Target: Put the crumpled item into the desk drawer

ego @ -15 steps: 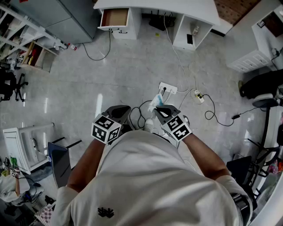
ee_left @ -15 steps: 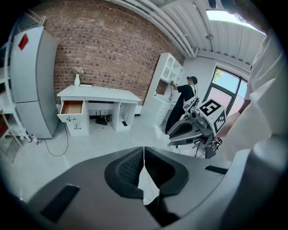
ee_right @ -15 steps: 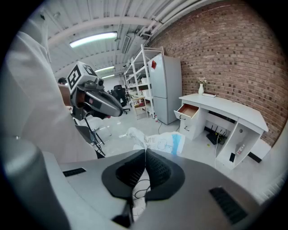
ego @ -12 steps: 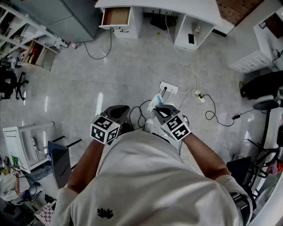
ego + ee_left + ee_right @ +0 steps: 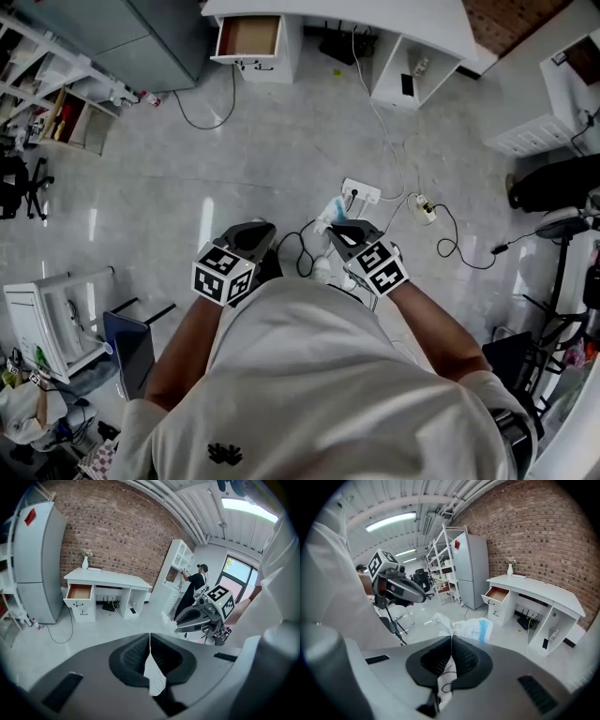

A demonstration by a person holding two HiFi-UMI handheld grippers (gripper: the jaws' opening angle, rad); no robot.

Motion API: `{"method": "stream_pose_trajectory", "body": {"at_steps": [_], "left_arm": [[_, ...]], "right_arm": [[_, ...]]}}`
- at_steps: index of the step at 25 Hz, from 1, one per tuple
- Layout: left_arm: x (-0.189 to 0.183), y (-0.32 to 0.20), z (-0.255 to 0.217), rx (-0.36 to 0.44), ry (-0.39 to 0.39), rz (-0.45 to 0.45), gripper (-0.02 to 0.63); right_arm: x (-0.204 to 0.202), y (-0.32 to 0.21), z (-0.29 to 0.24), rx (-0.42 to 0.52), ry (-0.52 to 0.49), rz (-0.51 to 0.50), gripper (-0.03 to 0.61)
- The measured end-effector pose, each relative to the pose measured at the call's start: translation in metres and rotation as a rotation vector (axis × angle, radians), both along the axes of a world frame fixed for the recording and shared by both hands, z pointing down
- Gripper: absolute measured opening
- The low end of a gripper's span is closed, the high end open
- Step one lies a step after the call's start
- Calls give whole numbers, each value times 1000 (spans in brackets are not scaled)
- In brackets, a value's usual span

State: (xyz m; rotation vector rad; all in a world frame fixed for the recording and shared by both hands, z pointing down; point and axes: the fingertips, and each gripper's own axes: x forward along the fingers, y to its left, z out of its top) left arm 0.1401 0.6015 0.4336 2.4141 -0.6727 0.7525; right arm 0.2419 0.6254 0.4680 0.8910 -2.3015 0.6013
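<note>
White desk [image 5: 375,19] with open drawer [image 5: 247,36], well apart from the left gripper [image 5: 255,228], jaws together on nothing, and the right gripper [image 5: 336,228], jaws clamped on a crumpled white wrapper [image 5: 464,627] that juts beyond their tips, long axis crosswise, blue-printed end rightward.

Grey left gripper [image 5: 150,637], jaws together, nothing between them.
Beyond: a white desk [image 5: 110,580], its brown-lined drawer [image 5: 78,592] pulled open.
</note>
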Motion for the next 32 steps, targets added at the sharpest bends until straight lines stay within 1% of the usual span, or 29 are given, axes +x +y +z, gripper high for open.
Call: {"method": "stream_pose_trajectory", "body": {"at_steps": [2, 5, 11, 16, 19, 22, 26, 28, 32], "left_arm": [[-16, -24, 0, 3, 15, 7, 25], [-50, -62, -5, 11, 35, 18, 25], [-133, -139, -11, 21, 70, 14, 25], [-198, -188, -2, 8, 84, 14, 25], [-225, -212, 3, -6, 82, 12, 25], [-233, -232, 10, -22, 86, 7, 25], [-224, -274, 18, -34, 88, -1, 25], [-220, -299, 20, -39, 86, -6, 25], [-210, -362, 17, -46, 63, -7, 25]], "right_arm": [[-15, -21, -1, -2, 21, 8, 29], [-50, -58, -8, 4, 51, 5, 29], [-127, -141, -17, 19, 113, 9, 29], [-185, -196, -14, 28, 144, 15, 29], [-208, -222, -16, 34, 148, 25, 29], [-217, -241, -14, 24, 153, 16, 29], [-208, -280, 0, -4, 156, 18, 28], [-204, -307, 7, -14, 152, 11, 29], [-196, -379, 11, -6, 134, 5, 29]]}}
